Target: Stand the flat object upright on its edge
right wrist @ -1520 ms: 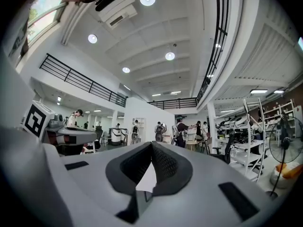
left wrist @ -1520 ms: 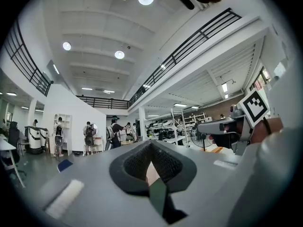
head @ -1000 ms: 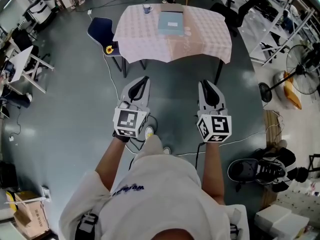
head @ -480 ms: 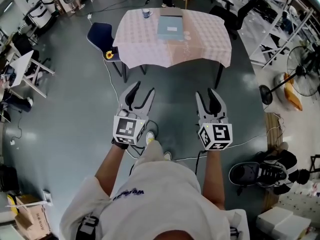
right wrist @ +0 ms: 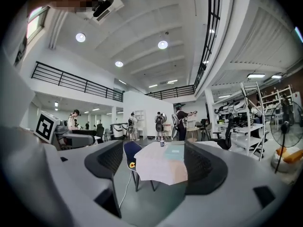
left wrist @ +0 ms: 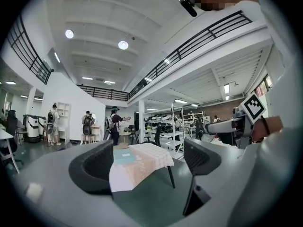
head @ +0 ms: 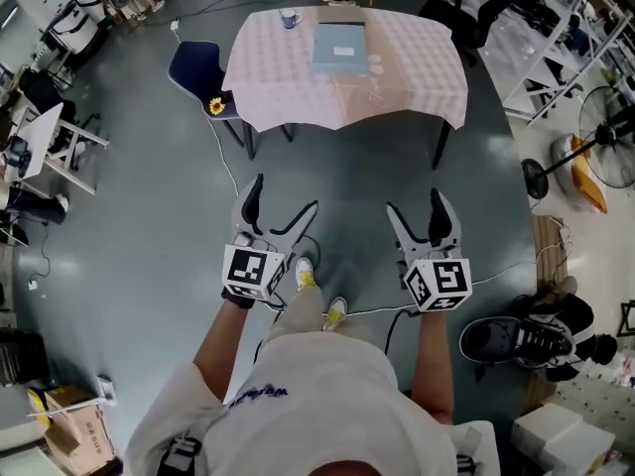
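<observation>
**1.** White short-sleeved shirt (head: 317, 385), worn by the person; nearest item, at the bottom of the head view.

**2.** Left gripper (head: 285, 194), a grey 2-jaw tool with a marker cube, is held over open floor. Its jaws stand wide apart and are opening. Nothing is caught between them; only the distant table is framed there.

**3.** Right gripper (head: 414, 202), same pattern, is held level with the left. Its jaws are also parted, opening and empty.

**4.** Glossy dark grey floor (head: 149, 216), crossed by a thin white cable (head: 223, 157).

**5.** Dark blue chair (head: 193, 62), tucked at the table's left corner, with a yellow sunflower ornament (head: 216, 102) on it.

**6.** Square table under a pink-and-white cloth (head: 397, 82), far centre, well apart from both grippers.

**7.** Pale blue flat rectangular object (head: 338, 48), the task's item, lies flat on the far middle of the cloth.

**8.** Blue-and-white mug (head: 289, 18), at the tabletop's far left, is apart from the flat rectangular object.

**Handling note (judgement):** The task is not yet begun, and the table must first be approached. 1 long edge is best pinched and raised by 1 gripper. The opposite edge should be checked by the other gripper, since sliding on the cloth is likely. Release is advised only once balance is felt.
</observation>
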### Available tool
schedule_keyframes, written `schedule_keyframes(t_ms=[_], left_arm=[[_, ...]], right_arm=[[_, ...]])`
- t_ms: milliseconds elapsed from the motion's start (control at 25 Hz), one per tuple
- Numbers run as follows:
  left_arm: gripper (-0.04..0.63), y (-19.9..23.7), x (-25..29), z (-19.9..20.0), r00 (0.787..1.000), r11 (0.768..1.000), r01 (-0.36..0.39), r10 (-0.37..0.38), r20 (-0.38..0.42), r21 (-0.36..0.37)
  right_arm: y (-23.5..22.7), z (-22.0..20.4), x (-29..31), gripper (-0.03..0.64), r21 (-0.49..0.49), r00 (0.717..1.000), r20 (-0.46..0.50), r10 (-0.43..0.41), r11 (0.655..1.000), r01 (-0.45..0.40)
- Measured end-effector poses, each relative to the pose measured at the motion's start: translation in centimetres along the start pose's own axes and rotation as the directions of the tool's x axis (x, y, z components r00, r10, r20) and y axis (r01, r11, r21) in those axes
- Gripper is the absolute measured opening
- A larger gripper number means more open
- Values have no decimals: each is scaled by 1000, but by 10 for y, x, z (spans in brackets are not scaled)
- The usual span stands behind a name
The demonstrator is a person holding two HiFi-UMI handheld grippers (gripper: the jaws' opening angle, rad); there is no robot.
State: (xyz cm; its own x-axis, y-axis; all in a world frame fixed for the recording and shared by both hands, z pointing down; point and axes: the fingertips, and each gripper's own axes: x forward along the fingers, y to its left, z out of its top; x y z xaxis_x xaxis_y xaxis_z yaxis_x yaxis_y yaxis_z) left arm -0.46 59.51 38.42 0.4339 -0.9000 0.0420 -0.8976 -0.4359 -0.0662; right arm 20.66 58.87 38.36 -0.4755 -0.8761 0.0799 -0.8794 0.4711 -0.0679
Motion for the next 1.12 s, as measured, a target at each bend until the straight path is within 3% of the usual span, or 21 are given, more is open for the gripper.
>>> schedule_keyframes(t_ms=[160,240,520,760,1120], left_arm=[[492,16,12,-11,1000,1000,2,-2,-30,2],[499,31,19,-14,999,1000,3,-3,-38,-2],[499,94,46,-15,999,999,-2,4,-49,44],[497,140,63,0,999,1000,16,-16,31,2],[495,179,77,-15,999,1000,23,-23,25,-6]], right_arm=[[-14,-13,16,542,18,999,-51,-16,1000,17],[-15,-16,31,572,9,997,-67,-23,1000,23],[-10,-1,87,578,-20,996,-68,-50,999,48],[-2,15,130,578,-27,995,-64,-73,997,71],[13,4,167,577,-20,989,-106,-100,995,99]])
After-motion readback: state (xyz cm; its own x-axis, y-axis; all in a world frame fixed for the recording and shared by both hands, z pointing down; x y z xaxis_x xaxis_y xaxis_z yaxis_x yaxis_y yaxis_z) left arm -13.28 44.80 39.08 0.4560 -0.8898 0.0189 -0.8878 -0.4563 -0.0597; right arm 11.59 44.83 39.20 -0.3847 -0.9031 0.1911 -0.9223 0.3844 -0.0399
